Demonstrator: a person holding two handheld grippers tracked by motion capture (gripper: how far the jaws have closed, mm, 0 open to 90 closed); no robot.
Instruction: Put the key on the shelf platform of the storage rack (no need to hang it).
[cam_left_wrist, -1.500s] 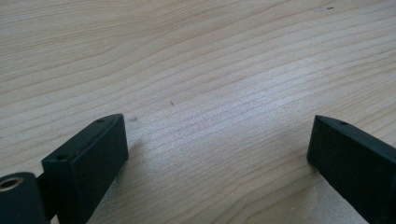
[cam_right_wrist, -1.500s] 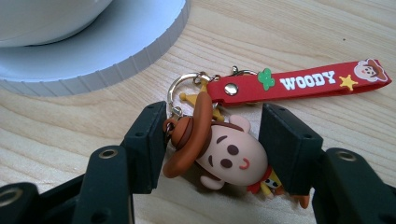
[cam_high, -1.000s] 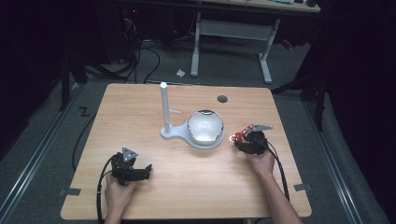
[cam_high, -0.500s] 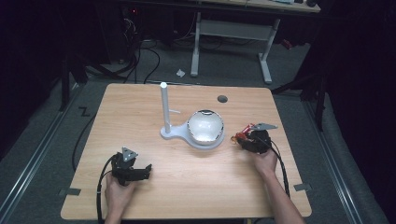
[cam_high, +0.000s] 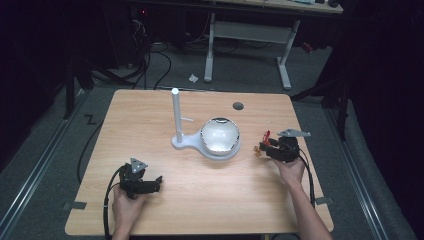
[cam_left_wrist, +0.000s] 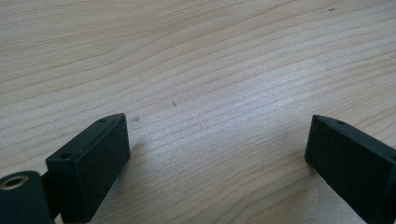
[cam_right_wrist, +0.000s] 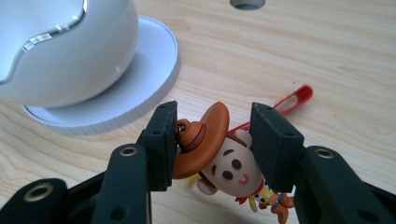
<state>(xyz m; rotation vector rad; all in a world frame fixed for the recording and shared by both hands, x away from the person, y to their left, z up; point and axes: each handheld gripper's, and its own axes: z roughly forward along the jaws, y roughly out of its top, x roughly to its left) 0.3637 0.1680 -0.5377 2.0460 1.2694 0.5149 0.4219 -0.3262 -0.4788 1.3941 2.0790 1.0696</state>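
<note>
- Your right hand-held gripper (cam_right_wrist: 212, 140) is pinching a small cowboy figurine (cam_right_wrist: 219, 156) between its jaws, hat brim against one jaw, head against the other
- The figurine's red loop (cam_right_wrist: 294, 99) trails out past the jaws and lies on the desk (cam_high: 150, 125)
- From above, the right hand-held gripper (cam_high: 267, 148) sits at the desk's right side, just beside the round white base (cam_high: 220, 150), with the figurine only a small red and orange blur there
- A white globe-shaped container (cam_right_wrist: 60, 46) rests on that base; what is in it you cannot make out, as its top is cut off in the right gripper view and glare covers it from above
- A white post (cam_high: 176, 115) stands upright on the same base, left of the globe
- Your left hand-held gripper (cam_high: 157, 180) lies near the front left, jaws spread wide over bare wood, nothing between them
- A dark round hole (cam_high: 238, 106) sits near the desk's far edge
</note>
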